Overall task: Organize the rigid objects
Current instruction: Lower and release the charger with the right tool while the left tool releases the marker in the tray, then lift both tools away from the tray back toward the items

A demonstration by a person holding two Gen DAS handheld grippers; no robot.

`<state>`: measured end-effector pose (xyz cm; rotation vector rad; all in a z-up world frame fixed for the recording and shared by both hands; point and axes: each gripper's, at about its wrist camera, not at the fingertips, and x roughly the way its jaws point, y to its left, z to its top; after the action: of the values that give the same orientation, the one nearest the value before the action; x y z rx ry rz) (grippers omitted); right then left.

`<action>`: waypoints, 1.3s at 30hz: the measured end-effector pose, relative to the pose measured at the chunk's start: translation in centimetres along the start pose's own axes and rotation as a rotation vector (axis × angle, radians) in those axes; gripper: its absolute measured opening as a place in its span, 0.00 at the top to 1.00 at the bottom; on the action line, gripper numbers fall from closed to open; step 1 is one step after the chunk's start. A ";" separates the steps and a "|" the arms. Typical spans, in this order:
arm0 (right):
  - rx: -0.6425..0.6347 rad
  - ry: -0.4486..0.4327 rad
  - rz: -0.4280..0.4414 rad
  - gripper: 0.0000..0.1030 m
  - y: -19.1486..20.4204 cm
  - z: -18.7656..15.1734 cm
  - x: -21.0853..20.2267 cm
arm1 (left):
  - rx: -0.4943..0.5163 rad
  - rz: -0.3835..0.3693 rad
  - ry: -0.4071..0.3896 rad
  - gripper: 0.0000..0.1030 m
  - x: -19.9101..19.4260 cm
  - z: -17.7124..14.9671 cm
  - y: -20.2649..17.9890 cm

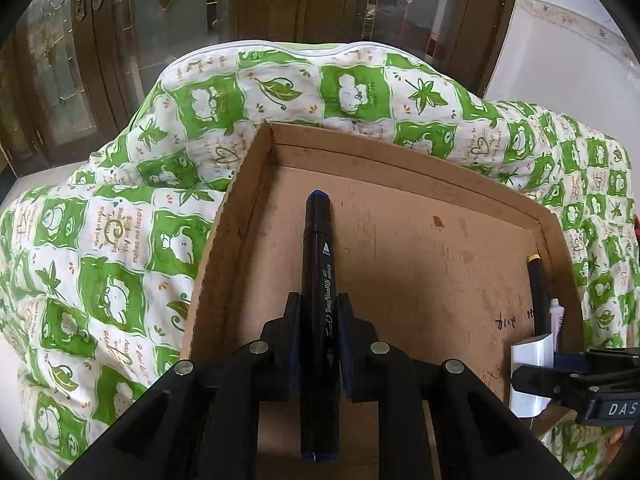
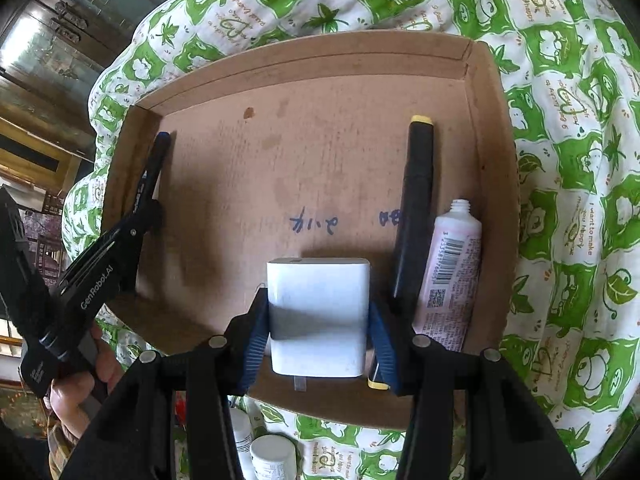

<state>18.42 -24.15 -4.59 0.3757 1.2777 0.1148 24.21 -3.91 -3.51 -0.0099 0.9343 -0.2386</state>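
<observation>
Over on the left, the left gripper (image 1: pixel 319 316) has its jaws drawn in narrow around a black marker (image 1: pixel 318 304), clamped at about the middle of its barrel. It is a stout art marker with white lettering down its side and a dark blue end cap at each tip. It points forward and down over the left part of a shallow cardboard tray (image 1: pixel 400 240); from the right wrist view the marker (image 2: pixel 154 168) sits close along the tray's left wall, though I cannot tell whether its tip touches the floor. A hand (image 2: pixel 80 384) grips that tool's handle at the lower left.

The tray (image 2: pixel 320 60) itself is plain brown, stained, with some blue handwriting on its floor, and it rests on a green-and-white quilt (image 1: pixel 112 240) printed with leaves and cartoon figures.

Moving rightward, the right gripper (image 2: pixel 318 320) holds a white power adapter (image 2: pixel 318 312), a smooth rounded block, between its blue-padded fingers (image 2: pixel 256 340), jaws set partway open to its width, above the tray's near edge.

Just right of it lies a second black marker with yellow caps (image 2: pixel 416 208), and beside that, against the right wall, a pink-and-white tube (image 2: pixel 452 272) with a barcode, its cap off.

Below the tray's near edge, two white bottles (image 2: pixel 268 456) lie on the quilt.
</observation>
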 end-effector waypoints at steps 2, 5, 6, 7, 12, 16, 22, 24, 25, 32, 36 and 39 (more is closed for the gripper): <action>-0.005 0.001 -0.004 0.55 0.0 0.0 0.0 | 0.018 0.011 0.000 0.84 0.2 0.4 -0.2; -0.024 -0.002 -0.021 0.55 0.4 -0.1 0.1 | 0.054 0.037 -0.007 0.84 -0.1 -0.3 -0.6; -0.026 -0.002 -0.023 0.55 0.5 -0.1 0.1 | 0.057 0.038 -0.008 0.84 0.0 -0.4 -0.5; -0.024 -0.001 -0.022 0.55 0.5 -0.1 0.2 | 0.058 0.037 -0.005 0.84 0.0 -0.5 -0.5; 0.002 0.000 0.005 0.52 0.5 0.1 0.4 | 0.031 0.046 -0.012 0.48 -0.8 -1.2 0.1; 0.011 0.002 0.018 0.50 0.3 -0.2 0.0 | 0.016 0.022 -0.044 0.41 -2.7 -2.0 0.4; 0.017 -0.027 0.061 0.39 0.2 -1.2 -2.3 | 0.020 0.015 -0.072 0.34 -6.3 -4.0 0.4; 0.019 -0.044 0.066 0.33 0.3 -1.7 -3.2 | 0.000 0.002 -0.078 0.31 -7.5 -5.0 0.7; 0.019 -0.054 0.068 0.33 0.2 -1.9 -3.8 | -0.013 -0.009 -0.080 0.28 -8.3 -5.7 0.8; 0.016 -0.086 0.105 0.29 0.2 -4.8 -6.8 | -0.076 -0.046 -0.079 0.22 -12.0 -9.6 0.3; -0.001 -0.040 0.114 0.29 -0.1 -7.6 -6.7 | -0.159 -0.079 -0.043 0.17 -13.4 -12.5 0.8; -0.009 0.017 0.104 0.29 0.0 -9.7 -5.6 | -0.193 -0.085 -0.011 0.16 -13.6 -13.9 0.9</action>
<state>7.60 -23.76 -1.78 0.4340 1.2740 0.2119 5.53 1.06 -1.11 -0.2292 0.9438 -0.2262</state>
